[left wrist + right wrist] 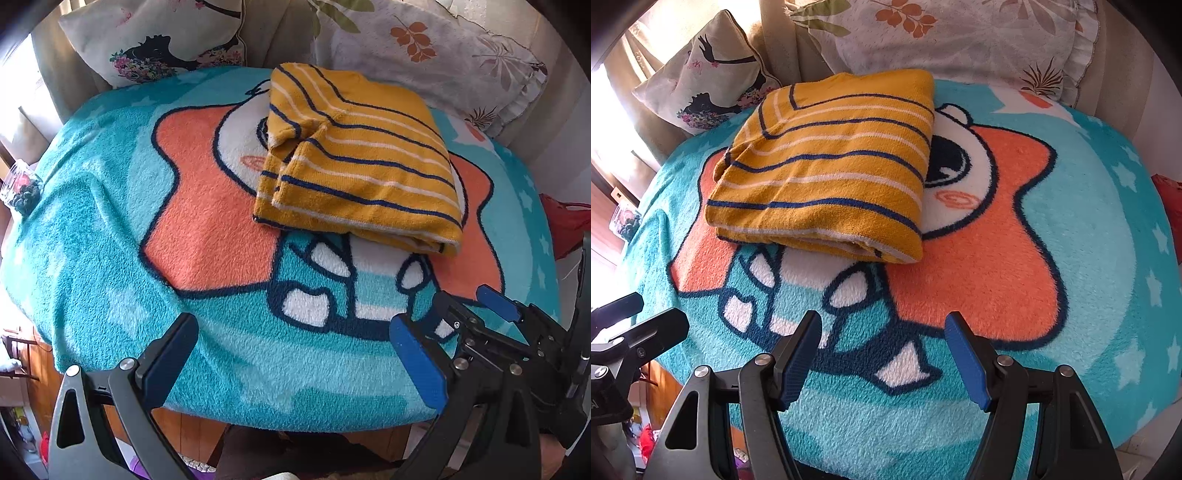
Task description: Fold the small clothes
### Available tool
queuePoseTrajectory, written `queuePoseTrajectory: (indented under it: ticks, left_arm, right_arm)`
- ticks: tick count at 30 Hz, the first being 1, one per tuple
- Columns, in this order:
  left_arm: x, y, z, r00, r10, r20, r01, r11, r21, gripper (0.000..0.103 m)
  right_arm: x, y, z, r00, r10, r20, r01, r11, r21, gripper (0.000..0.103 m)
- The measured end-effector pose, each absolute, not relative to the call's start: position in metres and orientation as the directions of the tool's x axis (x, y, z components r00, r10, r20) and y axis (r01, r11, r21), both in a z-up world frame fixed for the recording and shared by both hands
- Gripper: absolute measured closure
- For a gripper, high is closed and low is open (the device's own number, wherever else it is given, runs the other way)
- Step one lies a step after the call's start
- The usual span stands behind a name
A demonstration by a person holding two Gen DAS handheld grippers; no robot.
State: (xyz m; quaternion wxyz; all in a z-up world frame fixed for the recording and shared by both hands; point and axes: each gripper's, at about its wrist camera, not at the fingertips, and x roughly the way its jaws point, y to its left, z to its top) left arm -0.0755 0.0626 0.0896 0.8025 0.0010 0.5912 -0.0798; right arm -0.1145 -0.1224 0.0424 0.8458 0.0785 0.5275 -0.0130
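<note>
Shirt [360,162] sits folded on the blanket [110,240] (striped one), my left tool [295,354] and right tool [882,354] both spread, holding nothing.

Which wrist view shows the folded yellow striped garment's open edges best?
Left wrist: the yellow striped garment shows its layered left edges and tucked sleeve. Right wrist shows the same garment mostly from its top and front fold.

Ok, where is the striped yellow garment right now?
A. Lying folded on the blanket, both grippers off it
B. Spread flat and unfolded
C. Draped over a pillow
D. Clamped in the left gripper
A: the garment lies folded on the blanket, with the left gripper and right gripper open and apart from it.
</note>
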Motion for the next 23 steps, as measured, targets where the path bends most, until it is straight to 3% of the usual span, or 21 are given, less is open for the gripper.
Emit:
queuePoseTrajectory:
  ticks: [23]
  left_arm:
    - [-0.068,0.036,0.083,0.248,-0.193,-0.949,0.149,0.976,-0.16,0.0]
  right_arm:
    - [-0.12,-0.142,0.05,0.477,0.016,-0.879,0.104,0.992,0.074,0.029]
